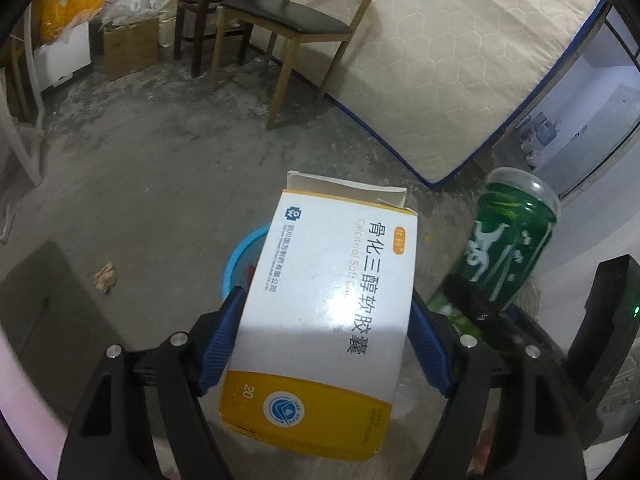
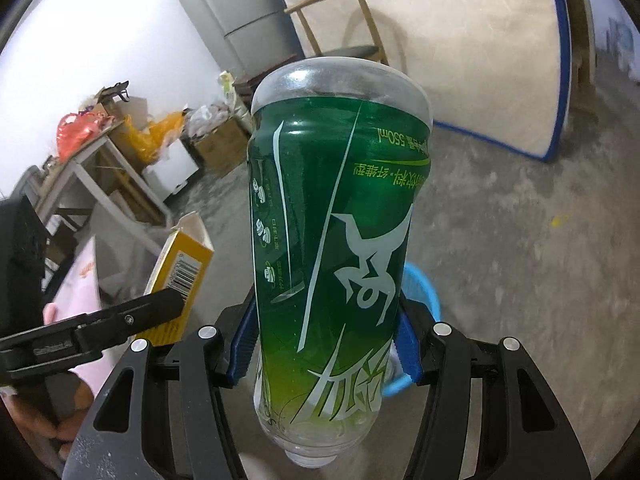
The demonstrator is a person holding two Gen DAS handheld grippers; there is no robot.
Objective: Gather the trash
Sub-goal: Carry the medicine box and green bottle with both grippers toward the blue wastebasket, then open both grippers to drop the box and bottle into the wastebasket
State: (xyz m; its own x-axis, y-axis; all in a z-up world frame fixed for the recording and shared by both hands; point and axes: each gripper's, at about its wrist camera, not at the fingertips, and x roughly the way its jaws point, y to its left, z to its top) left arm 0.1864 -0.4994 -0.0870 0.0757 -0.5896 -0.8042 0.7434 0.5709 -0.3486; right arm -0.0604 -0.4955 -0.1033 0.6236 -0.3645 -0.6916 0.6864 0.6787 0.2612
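Box [image 1: 328, 312] and bottle [image 2: 332, 264] are sitting clamped in your left gripper [image 1: 324, 344] and right gripper [image 2: 324, 344] (both part-open), risking missing the blue basket [image 2: 424, 292].

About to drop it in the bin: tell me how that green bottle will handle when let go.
The green bottle looks empty, so probably light. Its wall dents near the right gripper, so likely crushable. Being round, it may roll if it misses the blue basket.
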